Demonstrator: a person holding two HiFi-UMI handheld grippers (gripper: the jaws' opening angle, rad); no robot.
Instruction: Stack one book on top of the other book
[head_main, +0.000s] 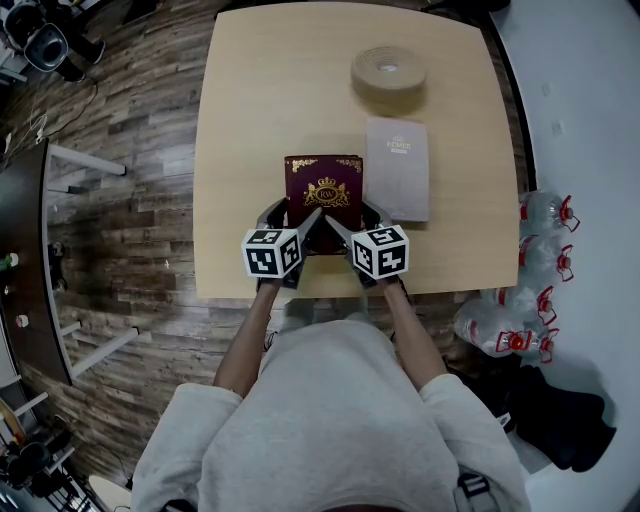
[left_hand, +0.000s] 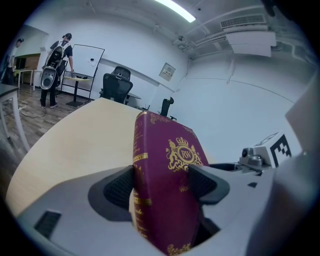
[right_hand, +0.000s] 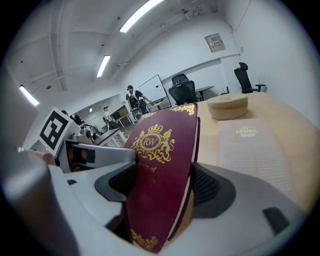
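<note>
With left gripper (left_hand: 160, 185) and right gripper (right_hand: 162, 185) fingers clenched on maroon book (head_main: 323, 190), risks twisting it loose if tilted unevenly.

Just below the frame's centre, the left forearm (head_main: 248, 345) and right forearm (head_main: 412, 335) reached forward, side by side. The left tool (head_main: 295, 218) and right tool (head_main: 358, 220) pointed downward, each clamped on the red book (head_main: 323, 185).

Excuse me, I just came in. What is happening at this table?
A person holds the maroon book by its near edge, with the left tongs and the right tongs each closed on it. The book seems tilted up off the table. The grey book lies flat to its right, with nothing stacked on it yet.
</note>
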